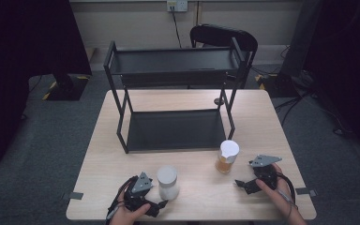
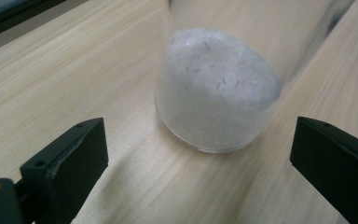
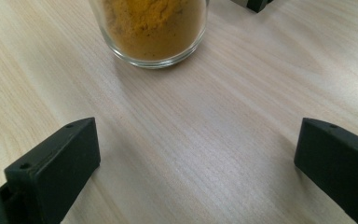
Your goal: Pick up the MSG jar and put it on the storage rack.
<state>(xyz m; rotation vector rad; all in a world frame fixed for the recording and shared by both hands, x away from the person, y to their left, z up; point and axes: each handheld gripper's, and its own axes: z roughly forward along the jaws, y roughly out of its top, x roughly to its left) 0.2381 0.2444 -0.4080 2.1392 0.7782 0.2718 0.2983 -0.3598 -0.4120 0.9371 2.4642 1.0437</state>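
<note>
A glass jar of white powder (image 1: 168, 183) with a white lid stands near the table's front edge. My left gripper (image 1: 157, 205) sits just left of it, open; in the left gripper view the white-powder jar (image 2: 216, 88) stands a little beyond the jaws, untouched. A second jar with orange powder (image 1: 226, 157) and a white lid stands to the right. My right gripper (image 1: 240, 183) rests right of that jar, open, and the orange-powder jar (image 3: 154, 28) shows ahead of its jaws with bare table between them.
A black two-tier metal shelf rack (image 1: 174, 98) stands at the back half of the wooden table (image 1: 98, 159). A black chair (image 1: 222, 37) stands behind the table. Tape strips (image 1: 76, 195) mark the front corners.
</note>
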